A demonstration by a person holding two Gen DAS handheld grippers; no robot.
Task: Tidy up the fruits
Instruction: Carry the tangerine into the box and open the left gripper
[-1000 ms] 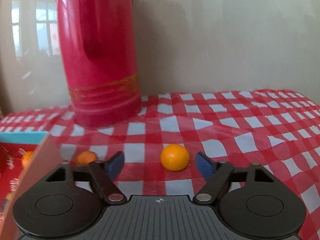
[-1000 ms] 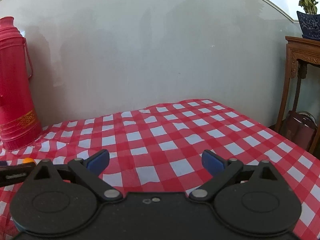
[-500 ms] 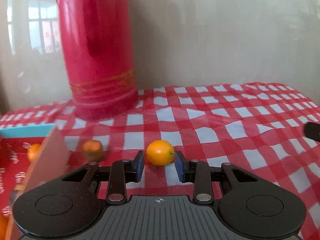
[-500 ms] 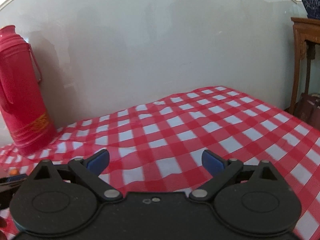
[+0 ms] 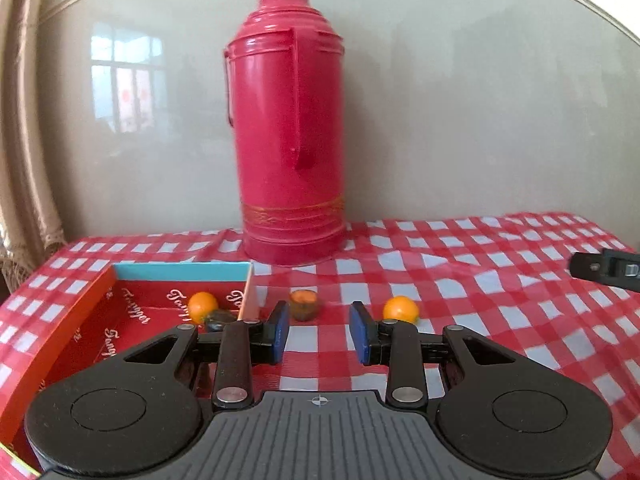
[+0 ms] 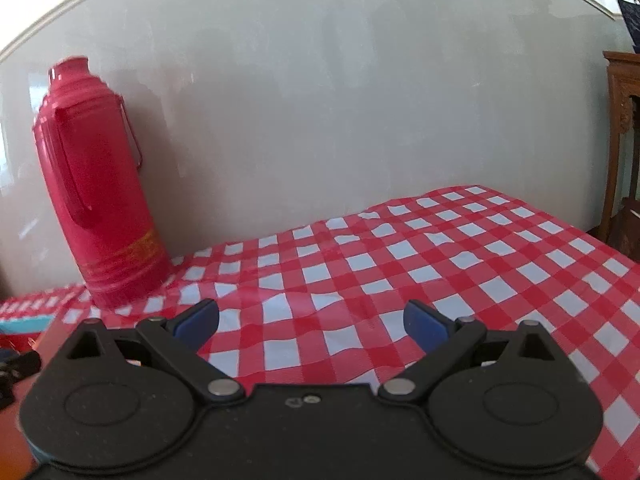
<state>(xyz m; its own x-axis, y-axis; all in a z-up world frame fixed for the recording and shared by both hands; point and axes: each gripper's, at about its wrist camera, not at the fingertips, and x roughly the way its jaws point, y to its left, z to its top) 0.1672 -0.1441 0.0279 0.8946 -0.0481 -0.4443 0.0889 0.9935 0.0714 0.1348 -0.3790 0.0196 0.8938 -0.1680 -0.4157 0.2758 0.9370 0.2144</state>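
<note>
My left gripper [image 5: 320, 334] hovers over the checked cloth, its jaws narrowed to a small gap with nothing between them. A small orange [image 5: 401, 309] lies on the cloth just past the right fingertip. A brownish fruit [image 5: 305, 304] sits on the cloth beyond the gap, clear of both pads. To the left stands a red box [image 5: 180, 272] with a teal inner wall; another orange [image 5: 203, 306] and a dark object [image 5: 218, 320] lie in it. My right gripper [image 6: 312, 320] is open and empty above the cloth.
A tall red thermos [image 5: 292, 140] stands against the wall behind the fruits, also at the left in the right wrist view as the thermos [image 6: 100, 200]. The table's right side is bare checked cloth [image 6: 460, 248]. A wooden stand [image 6: 622, 128] is at the far right.
The left jaws went from wide to narrow around the orange, then the gripper drew back and up without it; the orange now lies right of the fingers. The right gripper shifted slightly.
</note>
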